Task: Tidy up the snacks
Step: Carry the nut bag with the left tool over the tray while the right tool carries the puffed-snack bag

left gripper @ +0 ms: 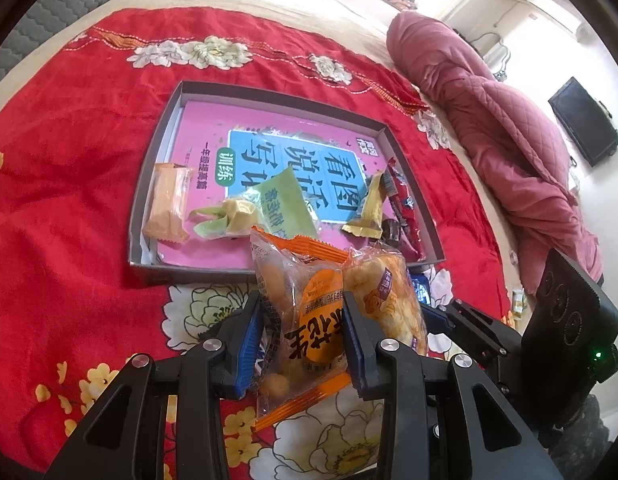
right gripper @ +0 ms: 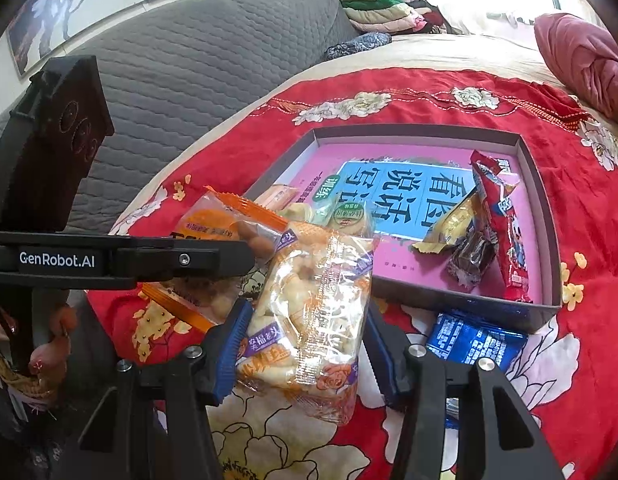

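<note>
Nearest the cameras, a red floral blanket (left gripper: 69, 184) covers the bed. The left claw (left gripper: 303, 344) is clamped on an orange-edged peanut packet (left gripper: 309, 320), held up just short of the tray. Beside it, the right claw (right gripper: 305, 344) grips a clear rice-cracker packet (right gripper: 313, 312); the two packets touch. One blue foil packet (right gripper: 475, 340) lies on the blanket against the near wall of the tray (left gripper: 213, 272), partly hidden behind the right claw.

Beyond, the shallow cardboard tray holds a pink workbook (left gripper: 213, 128) laid flat, with six snacks on it: one orange biscuit pack (left gripper: 167, 208), one green sachet (left gripper: 287, 204), one pale green-and-yellow wrapped sweet (left gripper: 225, 218), one gold wrapper (left gripper: 369, 208), one brown sweet (right gripper: 467, 260), one long red bar (right gripper: 505, 232).

Farther off, a pink quilt (left gripper: 501, 128) lies bunched along the bed's edge. A grey quilted headboard (right gripper: 189, 60), folded clothes (right gripper: 381, 4) and a wall-mounted television (left gripper: 585, 120) stand behind.
</note>
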Demonstrator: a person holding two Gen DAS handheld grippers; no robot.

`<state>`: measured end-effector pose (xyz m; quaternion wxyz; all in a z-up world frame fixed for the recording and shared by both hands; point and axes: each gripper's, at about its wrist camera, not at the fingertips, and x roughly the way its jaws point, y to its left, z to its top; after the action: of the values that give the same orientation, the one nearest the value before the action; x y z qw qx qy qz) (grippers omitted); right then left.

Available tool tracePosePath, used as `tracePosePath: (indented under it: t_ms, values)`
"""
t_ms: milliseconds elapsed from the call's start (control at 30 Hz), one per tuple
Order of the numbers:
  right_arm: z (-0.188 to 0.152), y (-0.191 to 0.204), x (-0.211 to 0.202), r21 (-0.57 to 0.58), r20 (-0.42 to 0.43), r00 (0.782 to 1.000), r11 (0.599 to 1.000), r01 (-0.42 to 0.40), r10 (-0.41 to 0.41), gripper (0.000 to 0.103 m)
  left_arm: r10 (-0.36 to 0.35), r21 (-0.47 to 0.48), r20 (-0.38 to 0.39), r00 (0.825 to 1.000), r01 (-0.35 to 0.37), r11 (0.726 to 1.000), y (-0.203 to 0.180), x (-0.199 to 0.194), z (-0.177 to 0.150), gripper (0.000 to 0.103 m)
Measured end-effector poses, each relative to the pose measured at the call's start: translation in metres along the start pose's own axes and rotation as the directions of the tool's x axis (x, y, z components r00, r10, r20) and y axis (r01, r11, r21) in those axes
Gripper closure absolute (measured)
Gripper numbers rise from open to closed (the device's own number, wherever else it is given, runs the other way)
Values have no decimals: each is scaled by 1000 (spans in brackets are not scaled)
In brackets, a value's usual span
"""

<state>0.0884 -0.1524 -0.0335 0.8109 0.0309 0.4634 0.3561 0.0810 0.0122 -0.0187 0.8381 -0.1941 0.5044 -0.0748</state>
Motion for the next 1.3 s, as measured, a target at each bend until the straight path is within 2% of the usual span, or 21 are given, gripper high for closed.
tracePosePath:
  t_ms: [900, 1300]
  values:
    - [19, -14, -18, 14, 73, 997, 1000, 17, -18, 48, -2, 34, 44, 999, 1, 999, -24, -5, 23, 65]
    - [36, -29, -21, 23, 106, 994, 999, 28, -30, 48, -4, 38, 79, 997, 1, 999, -35, 0, 44, 65]
